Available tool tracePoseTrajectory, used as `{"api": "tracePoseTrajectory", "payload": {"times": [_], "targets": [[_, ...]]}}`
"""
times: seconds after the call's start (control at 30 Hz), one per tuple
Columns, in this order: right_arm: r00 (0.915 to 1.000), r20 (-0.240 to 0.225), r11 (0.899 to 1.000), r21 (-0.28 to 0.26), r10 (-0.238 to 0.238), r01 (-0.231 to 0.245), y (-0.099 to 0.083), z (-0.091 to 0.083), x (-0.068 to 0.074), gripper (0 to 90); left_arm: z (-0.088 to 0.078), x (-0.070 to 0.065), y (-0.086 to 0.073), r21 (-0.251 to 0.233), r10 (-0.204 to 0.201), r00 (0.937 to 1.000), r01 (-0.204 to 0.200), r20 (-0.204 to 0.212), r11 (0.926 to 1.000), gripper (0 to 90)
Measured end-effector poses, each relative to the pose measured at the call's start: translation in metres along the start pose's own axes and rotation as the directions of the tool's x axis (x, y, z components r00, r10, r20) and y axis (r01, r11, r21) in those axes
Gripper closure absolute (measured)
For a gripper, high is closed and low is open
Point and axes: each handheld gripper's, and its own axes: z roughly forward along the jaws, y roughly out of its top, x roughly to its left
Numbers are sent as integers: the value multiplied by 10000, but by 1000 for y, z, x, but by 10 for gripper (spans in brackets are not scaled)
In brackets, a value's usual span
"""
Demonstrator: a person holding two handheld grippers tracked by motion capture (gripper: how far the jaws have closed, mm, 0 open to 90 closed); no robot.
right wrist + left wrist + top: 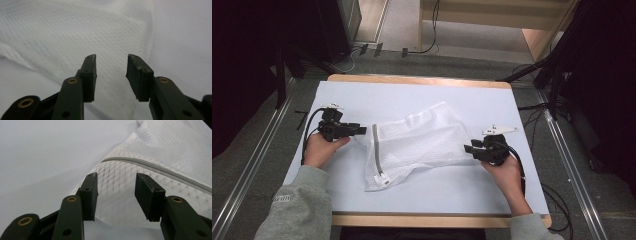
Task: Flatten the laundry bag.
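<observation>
A white mesh laundry bag (414, 145) lies crumpled in the middle of the pale table (422, 95), its grey zipper (376, 152) running along the left edge. My left gripper (362, 130) sits just left of the bag, jaws open and apart from the cloth. In the left gripper view the mesh (120, 185) and zipper (155, 168) lie beyond the open gripper (116, 195). My right gripper (469, 149) rests at the bag's right edge, open. The right gripper view has the bag (75, 37) ahead of the parted gripper (111, 75), nothing pinched.
The table's wooden front edge (432, 220) runs near the person's grey sleeves (297, 205). Black stands and cables (557, 75) flank the table on both sides, and metal rails (252, 165) run along the floor.
</observation>
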Motion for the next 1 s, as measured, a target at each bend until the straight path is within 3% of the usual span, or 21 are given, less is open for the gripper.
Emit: {"api": "tracePoseTrajectory", "payload": {"times": [0.1,0.2,0.47,0.57,0.67,0.8,0.87,1.0], "targets": [[9996,223,9996,201,192,-196,-10,-7,-1,545,12,2,1,327,192,9998,-193,49,9993,513],[9979,383,9979,374,521,-536,-19,-11,-5,530,20,6,0,519,85,9999,-91,122,9986,505],[9959,453,9927,884,787,-825,-35,-2,-10,525,28,14,-1,327,152,9995,-161,277,9993,532],[9960,472,9916,1010,761,-805,-37,1,-11,559,28,12,-1,417,342,9994,-345,67,9985,565],[9966,529,9918,1076,629,-683,-36,1,-11,587,22,12,0,412,529,9978,-513,-405,9978,580],[9965,466,9905,1159,691,-741,-35,1,-11,604,9,22,1,-70,122,9968,-128,-786,9999,538],[9962,556,9896,1232,674,-738,-35,0,-11,593,5,26,0,-59,110,9933,-117,-1149,9999,524],[9955,584,9893,1210,743,-810,-34,-2,-10,582,8,31,-3,195,-110,9941,132,-1080,9997,514]]}}
